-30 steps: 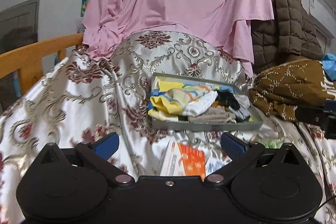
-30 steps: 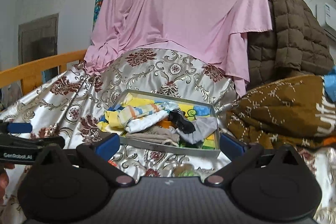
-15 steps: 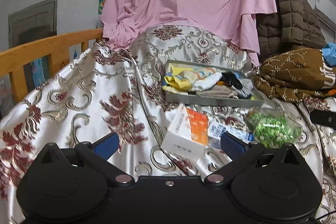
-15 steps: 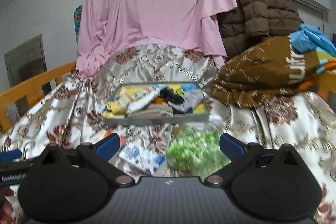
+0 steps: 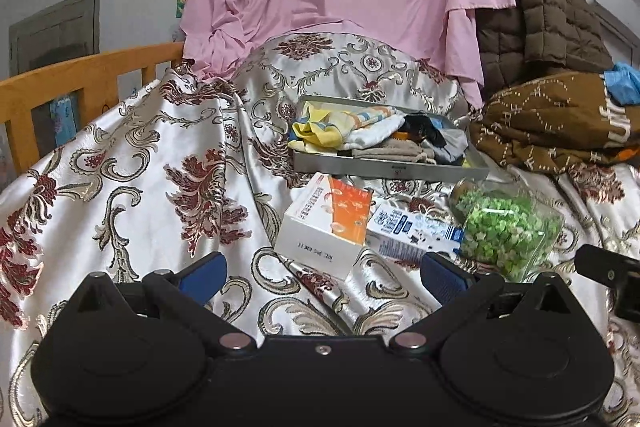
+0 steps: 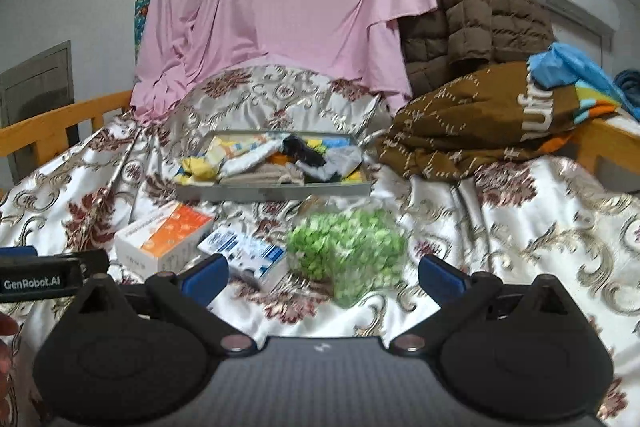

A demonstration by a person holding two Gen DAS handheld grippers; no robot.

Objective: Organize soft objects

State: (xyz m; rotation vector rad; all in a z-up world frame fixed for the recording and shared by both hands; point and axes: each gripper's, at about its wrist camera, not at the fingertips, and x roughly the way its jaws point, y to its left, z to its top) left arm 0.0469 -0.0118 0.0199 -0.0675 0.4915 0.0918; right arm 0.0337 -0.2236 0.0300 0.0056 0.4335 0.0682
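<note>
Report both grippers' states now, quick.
Left gripper: open, holding nothing, above the patterned bedspread.
Right gripper: open, holding nothing, bag of green pieces ahead between its fingers.

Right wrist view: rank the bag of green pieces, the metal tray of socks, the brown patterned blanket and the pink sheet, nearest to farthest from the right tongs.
1. Bag of green pieces, just ahead of the right tongs, between the fingers.
2. Metal tray of socks, farther back, slightly left.
3. Brown patterned blanket, back right; its near edge sits about level with the tray, so this is close to call.
4. Pink sheet, draped high at the back.
</note>
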